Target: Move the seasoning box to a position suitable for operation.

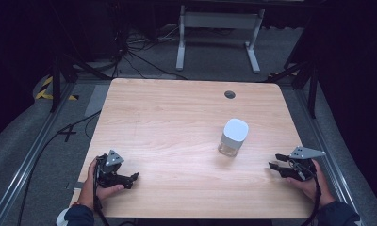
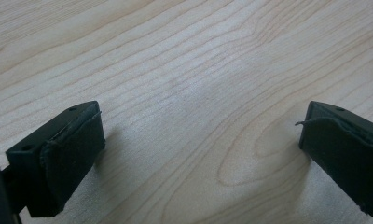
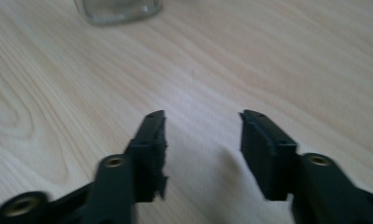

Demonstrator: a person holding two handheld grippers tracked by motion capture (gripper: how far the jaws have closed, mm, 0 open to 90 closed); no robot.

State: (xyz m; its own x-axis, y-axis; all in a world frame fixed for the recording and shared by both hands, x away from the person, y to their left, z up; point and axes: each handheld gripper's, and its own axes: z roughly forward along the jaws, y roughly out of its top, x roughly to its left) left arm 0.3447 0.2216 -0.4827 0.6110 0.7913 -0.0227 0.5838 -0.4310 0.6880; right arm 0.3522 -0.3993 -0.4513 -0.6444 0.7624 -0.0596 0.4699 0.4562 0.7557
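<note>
High view: jar with white lid stands upright on the table, ahead and to the inside of the right gripper, near but apart from it; well apart from the left gripper, which lies low by the near edge in the person's left hand. Left gripper view: jaws spread wide, nothing between them, bare wood under them. Right gripper view: jaws partly spread, empty, jar base at the top edge, up and left of the jaw line, so not lined up with the gap. Judgement: right gripper looks set to go for the jar. Risks: the gap may be too narrow for the jar body, so a jaw tip could hit the glass and shove or tip it; approach is off-axis, so one pad could touch first and slide the jar across the smooth wood; gripping the lid instead of the glass could let it slip or twist; glass is slick, so a weak pinch may drop it
</note>
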